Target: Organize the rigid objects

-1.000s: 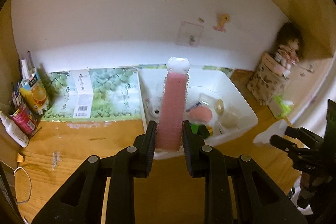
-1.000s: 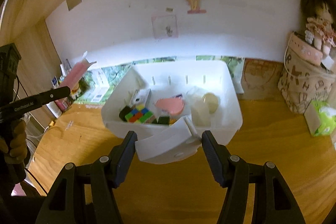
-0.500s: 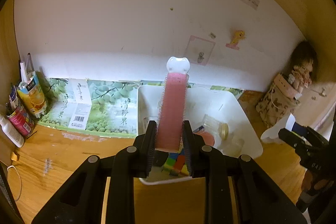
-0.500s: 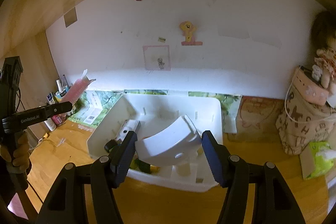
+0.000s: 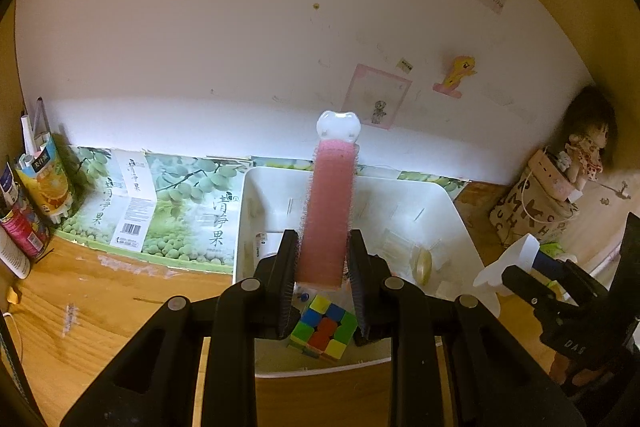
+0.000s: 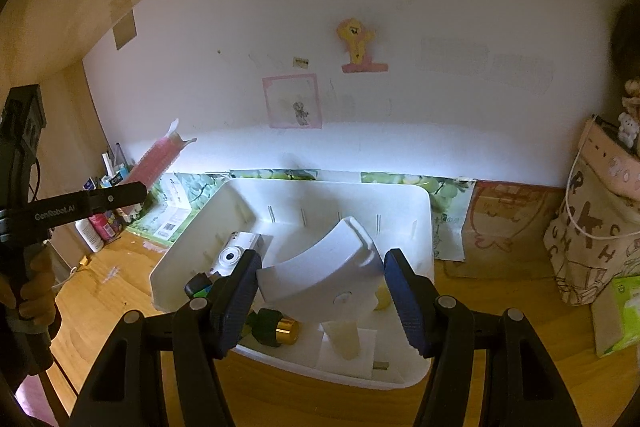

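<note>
My left gripper (image 5: pixel 323 247) is shut on a pink bristly brush (image 5: pixel 330 203) with a white cap, held upright above the near left part of the white bin (image 5: pixel 460 211). A colourful puzzle cube (image 5: pixel 323 327) lies in the bin just below its fingers. My right gripper (image 6: pixel 320 267) is shut on a curved white plastic piece (image 6: pixel 316 275), held over the bin's inside (image 6: pixel 424 211). A small white camera (image 6: pixel 236 251) and a green bottle with a gold cap (image 6: pixel 276 327) lie in the bin. The left gripper (image 6: pixel 136 193) with the brush (image 6: pixel 158 161) shows at the left of the right wrist view.
A wooden desk (image 5: pixel 100 307) carries the bin. Flattened green fruit cartons (image 5: pixel 168 211) lean on the white wall. Cartons and bottles (image 5: pixel 36 195) crowd the left corner. A doll on a printed bag (image 6: pixel 592 227) and a green tissue pack (image 6: pixel 624 311) stand at the right. A hand (image 6: pixel 36 291) grips the left handle.
Both grippers have moved forward over the bin with their objects still held. The cube now lies under the left fingers, and the white piece hangs above the bin's inside.
</note>
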`<state>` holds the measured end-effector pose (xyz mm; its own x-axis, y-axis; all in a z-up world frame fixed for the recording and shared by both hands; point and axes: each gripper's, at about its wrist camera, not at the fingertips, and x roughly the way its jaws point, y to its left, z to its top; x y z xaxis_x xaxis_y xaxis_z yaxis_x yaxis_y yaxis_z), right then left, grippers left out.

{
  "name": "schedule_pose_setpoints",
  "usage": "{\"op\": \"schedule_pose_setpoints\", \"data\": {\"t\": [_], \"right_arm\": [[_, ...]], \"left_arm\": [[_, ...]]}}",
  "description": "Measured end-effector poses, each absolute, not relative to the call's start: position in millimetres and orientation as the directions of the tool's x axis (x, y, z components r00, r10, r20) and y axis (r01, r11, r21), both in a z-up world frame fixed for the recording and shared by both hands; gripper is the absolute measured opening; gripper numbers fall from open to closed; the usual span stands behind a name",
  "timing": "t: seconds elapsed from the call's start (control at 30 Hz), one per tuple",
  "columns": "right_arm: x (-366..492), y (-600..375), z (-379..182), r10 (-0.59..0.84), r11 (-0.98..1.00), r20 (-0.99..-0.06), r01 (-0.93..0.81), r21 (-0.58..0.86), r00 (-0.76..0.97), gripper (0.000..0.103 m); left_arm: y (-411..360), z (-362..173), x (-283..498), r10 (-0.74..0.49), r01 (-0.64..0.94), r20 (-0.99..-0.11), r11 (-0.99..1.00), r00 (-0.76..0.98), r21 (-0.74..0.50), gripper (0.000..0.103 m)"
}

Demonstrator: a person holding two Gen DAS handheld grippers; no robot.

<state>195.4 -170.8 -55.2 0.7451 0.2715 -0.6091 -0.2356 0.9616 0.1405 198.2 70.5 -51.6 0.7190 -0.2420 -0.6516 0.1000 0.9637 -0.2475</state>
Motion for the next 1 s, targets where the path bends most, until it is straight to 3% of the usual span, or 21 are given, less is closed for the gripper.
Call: {"op": "schedule_pose_setpoints", "data": {"t": [0.1,0.17,0.2,0.23,0.4,0.63,1.0], "right_arm": [[201.5,-169.1,-62.1,0.276,0.96,-0.621,-0.239,0.145,0.734,0.065],[203.0,-168.7,-63.6,0.276,0.96,-0.615,-0.239,0.144,0.738,0.065],[203.6,-168.6,-64.2,0.279,0.96,-0.614,-0.239,0.148,0.738,0.066],[204.5,-168.5,-65.1,0.281,0.959,-0.616,-0.24,0.15,0.736,0.068],[205.4,-171.2,-66.9,0.28,0.96,-0.622,-0.234,0.157,0.732,0.073],[203.7,-178.2,-66.6,0.267,0.964,-0.629,-0.208,0.167,0.731,0.08],[192.4,-185.8,-64.2,0.313,0.949,-0.635,-0.215,0.229,0.707,0.081]], "left_arm": [[66.5,-55.2,201.8,-0.226,0.094,-0.665,0.969,0.712,-0.229,0.03],[64.3,-57.9,203.4,-0.211,0.086,-0.675,0.973,0.707,-0.214,0.045],[63.6,-58.4,203.9,-0.205,0.081,-0.676,0.974,0.707,-0.21,0.059],[63.7,-58.3,203.7,-0.2,0.075,-0.674,0.975,0.711,-0.21,0.066],[64.7,-56.9,204.4,-0.18,0.049,-0.674,0.977,0.716,-0.209,0.075],[64.5,-54.8,200.3,-0.144,0.02,-0.695,0.983,0.704,-0.184,0.076],[65.2,-52.0,170.4,-0.089,-0.054,-0.729,0.984,0.678,-0.17,0.08]]}}
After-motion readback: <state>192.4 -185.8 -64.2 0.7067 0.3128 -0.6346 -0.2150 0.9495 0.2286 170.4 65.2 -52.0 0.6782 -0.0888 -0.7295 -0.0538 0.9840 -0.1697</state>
